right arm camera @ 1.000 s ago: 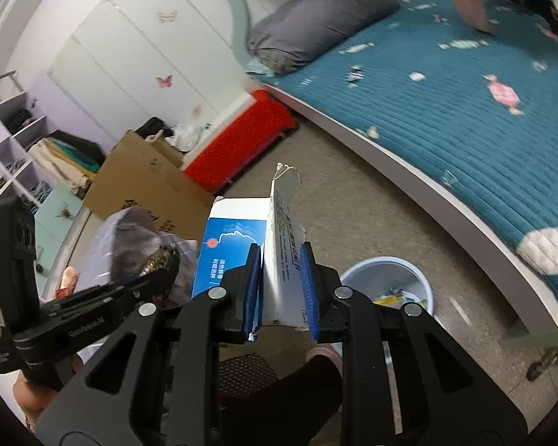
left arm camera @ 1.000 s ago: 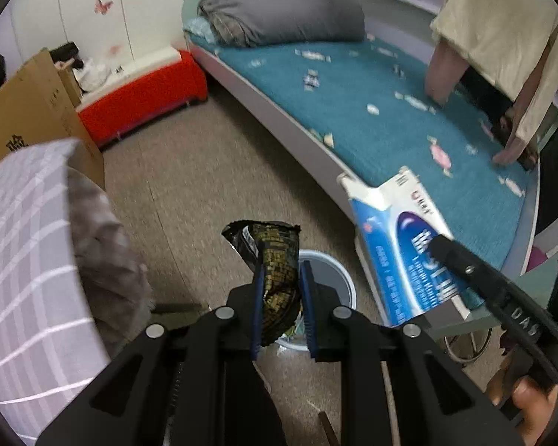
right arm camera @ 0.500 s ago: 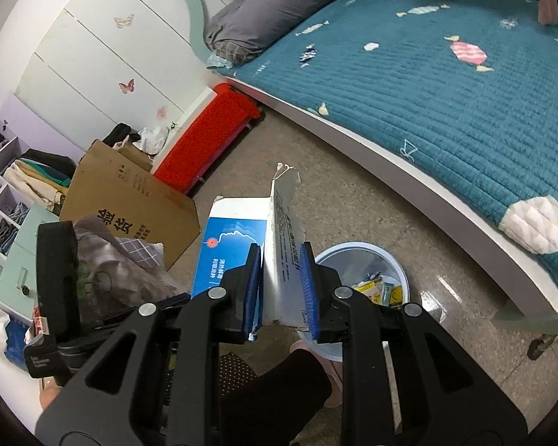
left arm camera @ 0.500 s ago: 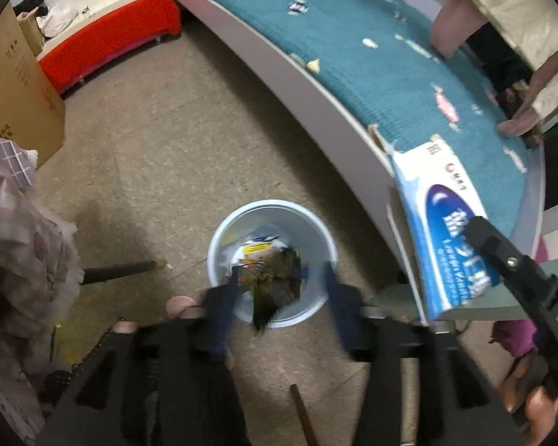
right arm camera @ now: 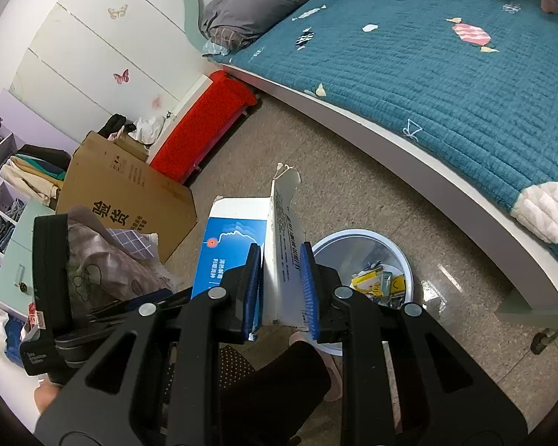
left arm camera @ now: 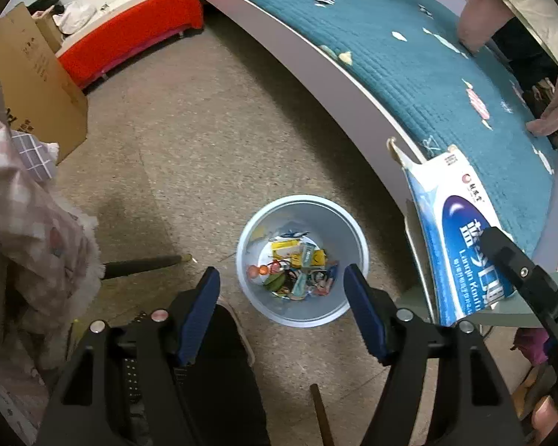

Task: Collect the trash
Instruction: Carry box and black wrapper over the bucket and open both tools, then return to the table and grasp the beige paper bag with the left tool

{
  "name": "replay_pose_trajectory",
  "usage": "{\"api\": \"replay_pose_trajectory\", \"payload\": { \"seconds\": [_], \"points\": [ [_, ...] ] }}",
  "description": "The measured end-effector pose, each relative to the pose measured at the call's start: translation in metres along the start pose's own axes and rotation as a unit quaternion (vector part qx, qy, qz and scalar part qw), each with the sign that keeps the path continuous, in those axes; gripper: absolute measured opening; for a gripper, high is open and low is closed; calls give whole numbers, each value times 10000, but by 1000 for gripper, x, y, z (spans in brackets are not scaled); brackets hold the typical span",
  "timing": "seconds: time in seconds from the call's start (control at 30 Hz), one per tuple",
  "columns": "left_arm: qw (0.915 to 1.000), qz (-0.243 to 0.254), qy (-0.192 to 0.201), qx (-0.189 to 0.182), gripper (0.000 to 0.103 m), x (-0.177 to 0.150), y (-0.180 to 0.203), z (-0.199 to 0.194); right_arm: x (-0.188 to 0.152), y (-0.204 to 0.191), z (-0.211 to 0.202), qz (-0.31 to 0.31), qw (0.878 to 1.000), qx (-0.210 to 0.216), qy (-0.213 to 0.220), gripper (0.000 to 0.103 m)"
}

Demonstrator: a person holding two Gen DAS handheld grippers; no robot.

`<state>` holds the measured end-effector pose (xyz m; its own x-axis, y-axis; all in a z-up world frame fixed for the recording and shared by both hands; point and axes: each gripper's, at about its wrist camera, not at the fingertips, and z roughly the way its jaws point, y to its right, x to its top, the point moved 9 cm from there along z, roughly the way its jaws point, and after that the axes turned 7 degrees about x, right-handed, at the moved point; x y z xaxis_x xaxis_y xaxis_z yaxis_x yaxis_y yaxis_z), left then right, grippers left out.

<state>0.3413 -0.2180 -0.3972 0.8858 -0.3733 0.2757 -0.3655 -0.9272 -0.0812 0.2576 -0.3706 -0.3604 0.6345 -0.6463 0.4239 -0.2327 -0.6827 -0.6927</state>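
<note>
My left gripper (left arm camera: 281, 278) hangs over a white round bin (left arm camera: 359, 238) on the floor. Its jaws are opening and nothing is between them. Inside the bin lie several wrappers (left arm camera: 297, 271), a dark one among them. My right gripper (right arm camera: 281, 256) is shut on a torn blue and white carton (right arm camera: 282, 230), held upright just left of the bin (right arm camera: 357, 233). In the left wrist view the same carton (left arm camera: 461, 223) shows at the right, with a black finger (left arm camera: 502, 249) of the right gripper across it.
A bed with a teal quilt (left arm camera: 409, 55) curves along the right, and a person's hand (left arm camera: 547, 122) rests on it. A red bench (left arm camera: 130, 37), a cardboard box (left arm camera: 29, 74) and a heap of clothes (left arm camera: 26, 230) stand at the left. My dark trouser leg (left arm camera: 227, 364) is below.
The left gripper tipped down over the bin and opened, and the dark snack wrapper it held fell into the bin. The right gripper sank slightly, still holding the carton.
</note>
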Motion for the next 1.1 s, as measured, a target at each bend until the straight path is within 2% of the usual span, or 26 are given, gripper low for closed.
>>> {"api": "replay_pose_trajectory", "payload": {
  "seconds": [0.17, 0.27, 0.3, 0.33, 0.37, 0.5, 0.63, 0.77, 0.83, 0.97, 1.1],
  "points": [
    [9999, -75, 53, 110, 71, 2, -8, -5, -1, -2, 5, 27, 10000, 58, -33, 22],
    [9996, -96, 50, 269, 72, 1, -14, -6, -3, -4, 11, 150, 9995, 251, -78, 24],
    [9994, -97, 41, 319, 74, 1, -16, -5, -3, -4, 14, 183, 9993, 322, -102, 32],
    [9992, -88, 18, 379, 75, 0, -19, -4, -4, -2, 17, 224, 9992, 314, -145, 57],
    [9990, -87, -11, 430, 75, -1, -21, -3, -5, 0, 19, 231, 9994, 218, -146, 64],
    [9988, -98, -151, 449, 76, -6, -24, 1, -12, 6, 24, 197, 9994, 26, -268, 64],
    [9992, -73, -129, 383, 76, -10, -22, -3, -15, 1, 17, 52, 9996, -122, -250, 64],
    [9999, -54, -18, 122, 76, -11, -11, -17, -9, -15, -3, -289, 9990, -348, -69, 64],
    [9999, -60, 124, -52, 76, -11, -5, -32, -4, -29, -19, -483, 9983, -328, 56, 64],
    [9967, -97, 744, -304, 76, -2, 0, -81, 10, -64, -56, -790, 9959, -117, 428, 64],
    [9863, -161, 1581, -444, 76, 7, -12, -156, 22, -117, -99, -1194, 9892, 222, 817, 64]
  ]
}}
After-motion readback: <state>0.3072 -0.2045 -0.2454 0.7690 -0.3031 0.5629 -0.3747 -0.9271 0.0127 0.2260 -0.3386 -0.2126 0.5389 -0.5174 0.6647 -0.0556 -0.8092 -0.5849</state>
